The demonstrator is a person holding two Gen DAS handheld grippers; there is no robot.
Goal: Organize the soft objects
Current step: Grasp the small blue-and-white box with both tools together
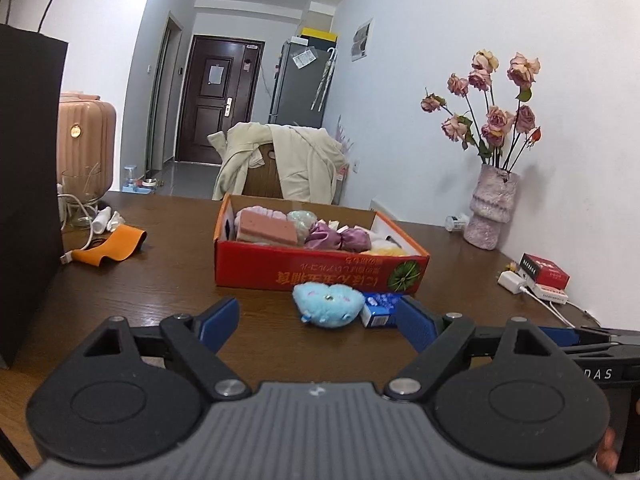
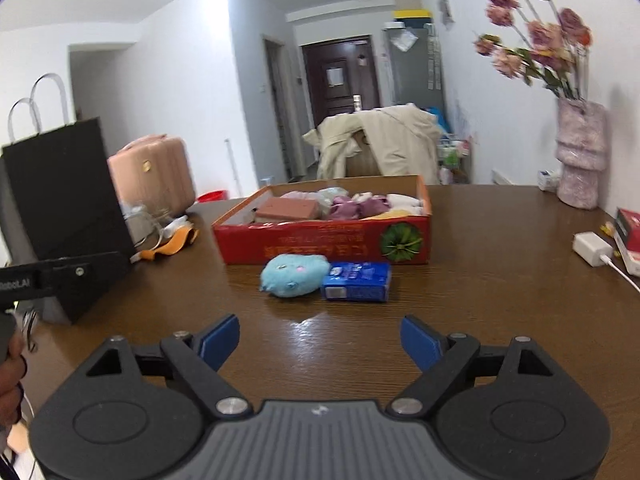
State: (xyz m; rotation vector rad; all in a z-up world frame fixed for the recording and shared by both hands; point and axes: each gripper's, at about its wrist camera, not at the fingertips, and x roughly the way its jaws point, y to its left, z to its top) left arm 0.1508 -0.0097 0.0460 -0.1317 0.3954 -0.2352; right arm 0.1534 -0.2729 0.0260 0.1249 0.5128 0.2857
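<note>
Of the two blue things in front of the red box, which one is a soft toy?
The light blue plush, round and fuzzy with a face; the darker blue packet touching it is flat-sided and printed.

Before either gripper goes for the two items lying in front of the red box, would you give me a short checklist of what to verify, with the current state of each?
1. Left gripper open and empty: ok, nothing between the blue pads.
2. Right gripper open and empty: ok.
3. Blue plush toy free to grasp: ok on its left side; on its right it sits against the blue tissue pack.
4. Bare table on the pack's right side: ok.
5. Room left in the red box: cannot tell; it already holds several soft items.
6. Charger cable clear of the path: ok, it lies far off to the right.
</note>
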